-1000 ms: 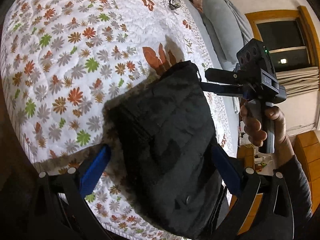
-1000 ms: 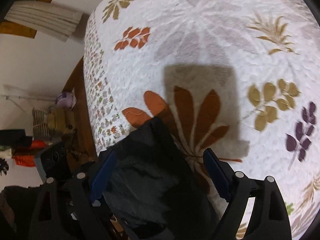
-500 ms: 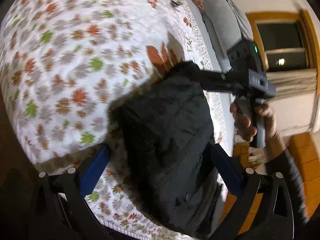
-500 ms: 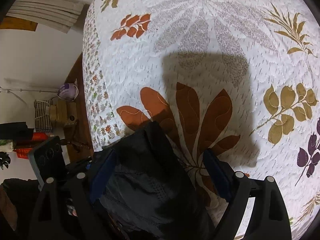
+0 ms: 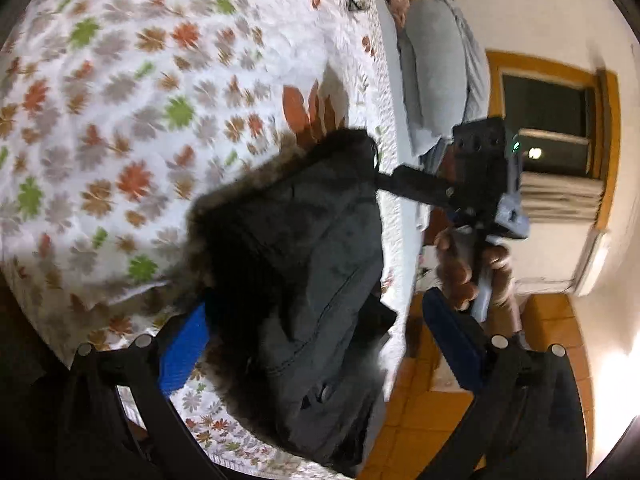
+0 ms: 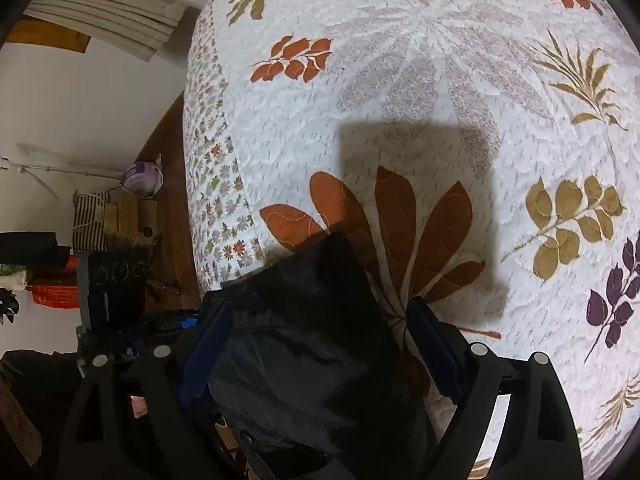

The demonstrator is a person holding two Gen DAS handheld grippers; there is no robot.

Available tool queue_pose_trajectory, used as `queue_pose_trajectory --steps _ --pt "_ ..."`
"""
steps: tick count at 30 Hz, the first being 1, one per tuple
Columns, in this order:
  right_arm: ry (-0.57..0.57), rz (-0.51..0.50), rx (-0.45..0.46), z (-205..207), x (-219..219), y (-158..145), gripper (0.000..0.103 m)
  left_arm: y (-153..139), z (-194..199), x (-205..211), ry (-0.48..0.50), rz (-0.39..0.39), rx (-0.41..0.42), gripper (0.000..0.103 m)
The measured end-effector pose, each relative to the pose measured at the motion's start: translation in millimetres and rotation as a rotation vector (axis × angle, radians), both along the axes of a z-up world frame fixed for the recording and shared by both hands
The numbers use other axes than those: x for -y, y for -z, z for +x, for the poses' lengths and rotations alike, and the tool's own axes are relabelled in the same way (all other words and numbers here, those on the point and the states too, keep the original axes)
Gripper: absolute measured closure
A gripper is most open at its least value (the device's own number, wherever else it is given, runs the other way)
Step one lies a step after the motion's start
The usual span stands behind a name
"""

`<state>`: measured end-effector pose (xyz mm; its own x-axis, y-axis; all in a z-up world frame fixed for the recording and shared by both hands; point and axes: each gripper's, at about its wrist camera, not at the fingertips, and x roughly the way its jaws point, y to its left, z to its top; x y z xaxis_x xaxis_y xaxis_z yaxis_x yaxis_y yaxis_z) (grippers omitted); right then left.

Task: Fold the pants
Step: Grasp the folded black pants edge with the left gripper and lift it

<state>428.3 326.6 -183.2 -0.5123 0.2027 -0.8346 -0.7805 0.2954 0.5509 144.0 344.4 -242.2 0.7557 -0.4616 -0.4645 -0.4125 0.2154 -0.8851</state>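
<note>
Left wrist view: dark, folded fabric pants (image 5: 296, 264) lie at the near edge of a white quilted bedspread with floral print (image 5: 120, 92), overhanging slightly. The left gripper (image 5: 316, 336) has blue-padded fingers spread wide either side of the bundle, pinching nothing. The right gripper (image 5: 384, 180) reaches the far corner; its grip cannot be told here.

Right wrist view: its own fingers stand spread around the pants, which fill the gap (contact unclear). Best practice now, arguably: square the edges and press flat. No legible writing anywhere.
</note>
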Motion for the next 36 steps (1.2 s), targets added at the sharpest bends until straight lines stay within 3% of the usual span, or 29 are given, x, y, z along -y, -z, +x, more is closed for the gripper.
queue_pose_trajectory --steps 3,8,12,15,16,19,31,32,33,35,36 --pt "0.008 0.003 -0.005 3.5 5.9 0.3 0.014 5.8 2.1 -1.8 -0.013 -0.006 -0.019 0.003" --pt "0.008 -0.003 -0.018 7.9 10.8 9.8 0.014 3.9 4.5 -7.0 -0.043 0.050 -0.036 0.003" --pt "-0.009 -0.001 -0.031 5.6 9.8 12.7 0.014 6.2 7.3 -7.9 -0.060 0.047 -0.002 0.004" --pt "-0.021 0.000 -0.039 5.1 7.6 13.3 0.014 10.6 3.1 -10.8 -0.081 0.039 -0.001 0.015" --pt "-0.025 -0.002 -0.040 4.7 6.0 14.4 0.014 10.1 2.7 -11.0 -0.080 0.047 0.002 0.030" --pt "-0.045 -0.004 -0.045 0.1 -1.0 17.2 0.014 12.9 1.4 -12.8 -0.077 0.053 -0.010 0.046" --pt "-0.108 -0.030 -0.059 -8.3 -23.4 32.7 0.013 12.9 -3.6 -12.5 -0.058 0.072 -0.018 0.053" --pt "-0.105 -0.029 -0.042 -7.2 -23.5 32.3 0.019 13.1 -3.5 -12.4 -0.060 0.076 -0.027 0.058" --pt "-0.104 -0.029 -0.037 -5.9 -23.0 31.8 0.038 13.2 -2.5 -12.5 -0.052 0.083 -0.021 0.061" --pt "-0.100 -0.029 -0.041 -5.0 -21.4 27.7 0.063 11.5 -1.6 -12.0 -0.048 0.092 -0.023 0.065" --pt "-0.108 -0.026 -0.026 -4.2 -19.6 24.3 0.068 9.4 -1.8 -11.2 -0.043 0.103 -0.020 0.067"
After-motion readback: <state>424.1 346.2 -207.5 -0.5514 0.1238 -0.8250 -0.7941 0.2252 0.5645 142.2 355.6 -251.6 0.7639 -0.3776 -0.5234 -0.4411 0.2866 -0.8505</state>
